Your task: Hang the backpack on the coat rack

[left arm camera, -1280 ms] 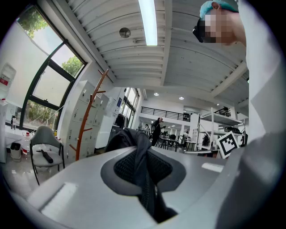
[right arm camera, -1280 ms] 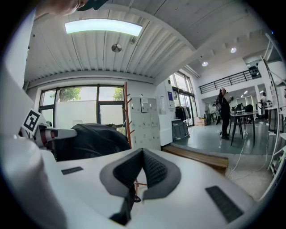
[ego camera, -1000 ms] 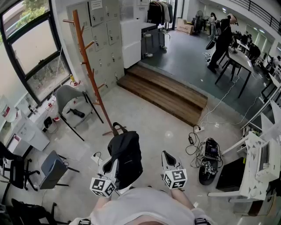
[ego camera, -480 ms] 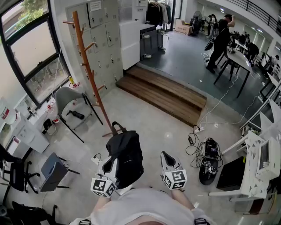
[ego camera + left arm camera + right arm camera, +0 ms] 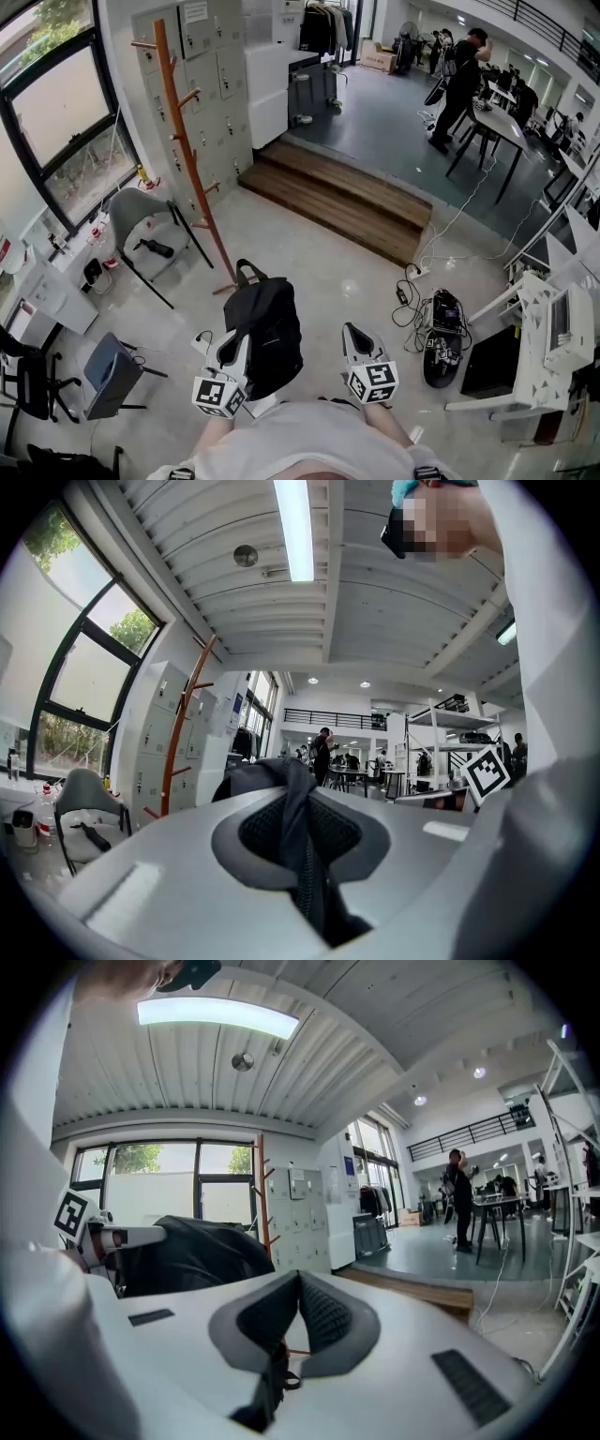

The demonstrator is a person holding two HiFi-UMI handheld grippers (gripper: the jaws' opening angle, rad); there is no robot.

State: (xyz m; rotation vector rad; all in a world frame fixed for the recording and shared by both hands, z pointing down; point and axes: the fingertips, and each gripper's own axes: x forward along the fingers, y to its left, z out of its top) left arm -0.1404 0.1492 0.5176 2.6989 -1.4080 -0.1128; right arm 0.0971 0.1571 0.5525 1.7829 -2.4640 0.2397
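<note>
A black backpack [image 5: 265, 328] hangs in the air from my left gripper [image 5: 232, 352], low in the head view. In the left gripper view the jaws [image 5: 302, 803] are shut on a dark strap [image 5: 305, 855] of the backpack, whose top [image 5: 267, 775] bulges just beyond them. My right gripper [image 5: 356, 339] is beside the backpack on the right, apart from it. Its jaws [image 5: 299, 1279] meet at the tips; a thin dark piece low in their gap cannot be made out. The orange wooden coat rack [image 5: 184, 141] stands ahead to the left, near the lockers, and shows as the coat rack [image 5: 183, 728] left of the backpack [image 5: 187, 1251].
A grey chair [image 5: 141, 220] stands left of the rack's foot. Wooden steps [image 5: 347, 202] cross the room ahead. Cables and a black device [image 5: 441, 328] lie on the floor to the right, beside a white frame [image 5: 539, 347]. People stand at desks far back.
Both grippers and the backpack have edged a little forward toward the rack, and the head view has shifted with them. The left grip on the strap is unchanged.
</note>
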